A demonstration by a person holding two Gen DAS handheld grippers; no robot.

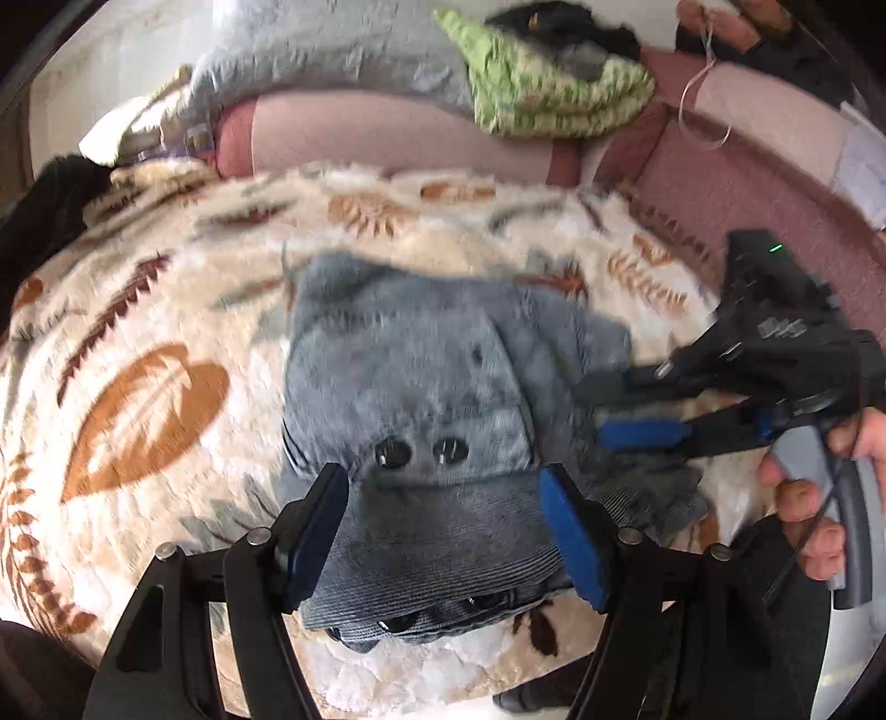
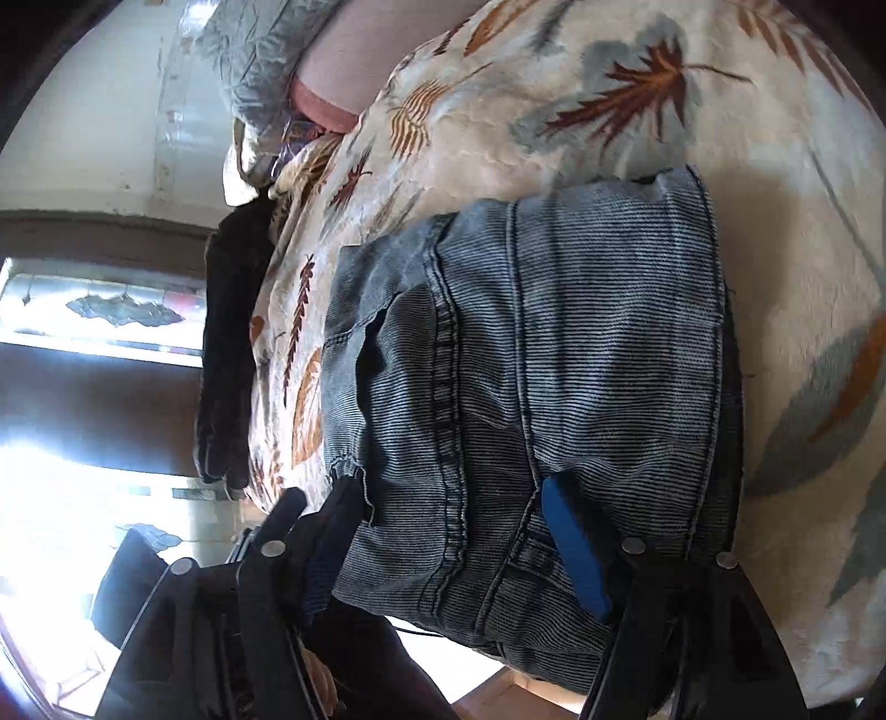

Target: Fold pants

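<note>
Grey-blue denim pants [image 1: 421, 387] lie folded in a bundle on a cream fleece blanket with a leaf print [image 1: 166, 310]. My left gripper [image 1: 443, 498] is open, its blue pads either side of the waistband with two dark buttons. My right gripper [image 1: 626, 410] comes in from the right over the bundle's right edge, held by a hand. In the right wrist view the pants [image 2: 554, 360] fill the middle, and my right gripper [image 2: 454, 531] is open with its fingers spread across the denim near the bed edge.
A green and white folded cloth [image 1: 542, 83], a grey pillow [image 1: 332, 50] and a pink mattress [image 1: 747, 183] lie behind the blanket. A black garment [image 2: 227, 343] hangs at the bed's side. A bright window [image 2: 83, 310] is on the left.
</note>
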